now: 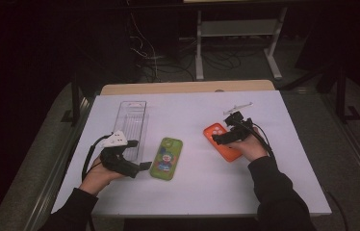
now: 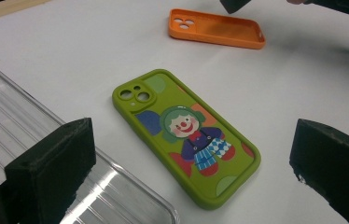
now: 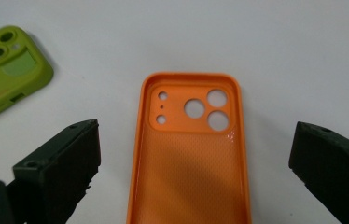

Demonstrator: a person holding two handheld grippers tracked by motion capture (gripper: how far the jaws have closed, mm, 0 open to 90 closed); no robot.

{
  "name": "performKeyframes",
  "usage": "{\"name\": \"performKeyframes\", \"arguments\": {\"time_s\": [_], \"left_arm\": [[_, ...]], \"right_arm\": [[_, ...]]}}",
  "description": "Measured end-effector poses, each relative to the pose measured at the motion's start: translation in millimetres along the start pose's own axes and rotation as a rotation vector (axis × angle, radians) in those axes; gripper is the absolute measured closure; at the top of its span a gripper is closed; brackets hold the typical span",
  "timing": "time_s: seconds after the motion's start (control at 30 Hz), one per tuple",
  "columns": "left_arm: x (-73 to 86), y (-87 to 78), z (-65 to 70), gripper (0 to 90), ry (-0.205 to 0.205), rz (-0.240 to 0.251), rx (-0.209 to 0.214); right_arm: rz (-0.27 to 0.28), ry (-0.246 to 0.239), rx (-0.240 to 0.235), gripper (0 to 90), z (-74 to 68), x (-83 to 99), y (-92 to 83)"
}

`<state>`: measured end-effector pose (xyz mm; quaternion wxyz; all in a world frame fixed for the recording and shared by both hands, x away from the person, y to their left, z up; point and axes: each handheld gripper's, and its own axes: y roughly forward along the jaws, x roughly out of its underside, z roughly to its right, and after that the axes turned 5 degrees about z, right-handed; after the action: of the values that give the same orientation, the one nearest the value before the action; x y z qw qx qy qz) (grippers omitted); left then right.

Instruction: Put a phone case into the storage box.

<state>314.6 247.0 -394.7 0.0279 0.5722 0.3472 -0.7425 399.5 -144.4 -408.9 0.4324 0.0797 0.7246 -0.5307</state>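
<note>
now we note the orange case (image 3: 189,158) lying hollow side up on the white table (image 1: 192,192), between the wide-open, empty jaws of the right gripper (image 1: 223,137). left gripper (image 1: 142,165) gapes empty beside the green case (image 2: 186,135) and clear tray (image 1: 132,122).

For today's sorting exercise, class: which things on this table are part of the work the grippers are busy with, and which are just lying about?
In the work:
orange phone case, lying hollow side up between the right gripper's open jaws
green clown phone case, in front of the left gripper's open jaws

Lying about:
clear plastic tray beside the left gripper
small white stick near the table's far edge
</note>
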Motion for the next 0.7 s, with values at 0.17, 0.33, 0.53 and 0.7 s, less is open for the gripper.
{"name": "performKeyframes", "arguments": {"time_s": [0.17, 0.33, 0.53, 0.7], "left_arm": [[0.1, -0.1, 0.1, 0.0, -0.002, 0.003, -0.001], [0.2, -0.3, 0.2, 0.0, -0.008, 0.008, -0.001], [0.2, -0.3, 0.3, 0.0, -0.007, 0.008, 0.0], [0.1, -0.4, 0.3, 0.0, -0.006, 0.008, 0.0]], "right_arm": [[-0.035, 0.002, 0.004, 1.4, -0.3, 5.6, 9.3], [-0.066, -0.006, 0.005, 1.4, -2.2, 10.8, 18.8], [-0.105, -0.005, 0.011, 1.4, -3.1, 16.0, 26.3], [-0.131, -0.006, 0.007, 1.6, -4.1, 18.3, 29.7]]}}
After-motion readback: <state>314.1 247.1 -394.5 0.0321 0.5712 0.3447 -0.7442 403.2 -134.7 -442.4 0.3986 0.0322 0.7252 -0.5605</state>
